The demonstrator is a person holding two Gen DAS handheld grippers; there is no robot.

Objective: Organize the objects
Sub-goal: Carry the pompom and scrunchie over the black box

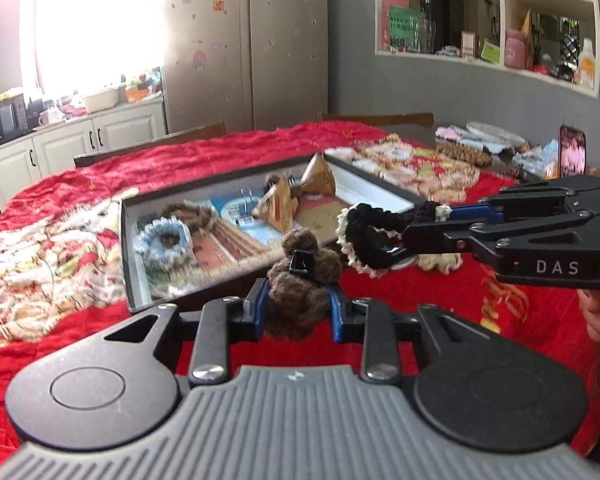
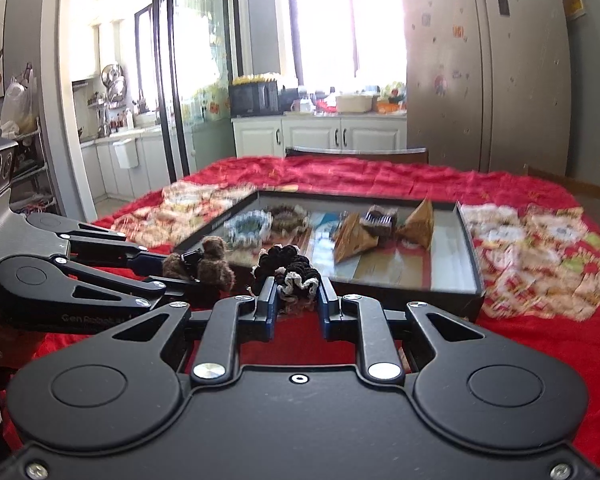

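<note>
My left gripper (image 1: 298, 300) is shut on a fuzzy brown scrunchie (image 1: 300, 280), held above the red cloth just before the near edge of a shallow dark-rimmed tray (image 1: 134, 248). It also shows in the right wrist view (image 2: 208, 266). My right gripper (image 2: 296, 300) is shut on a black scrunchie with a cream frill (image 2: 290, 270), close to the tray's near edge; in the left wrist view it (image 1: 370, 242) hangs over the tray's right corner. In the tray lie a blue scrunchie (image 1: 164, 240), a brown one (image 1: 194, 214) and tan paper pyramids (image 1: 320, 176).
A red cloth (image 1: 100, 332) covers the table. Patterned crochet mats lie left (image 1: 40, 256) and right (image 1: 420, 164) of the tray. More scrunchies and small items sit at the far right (image 1: 480, 140). A fridge (image 1: 244, 40) and cabinets stand behind.
</note>
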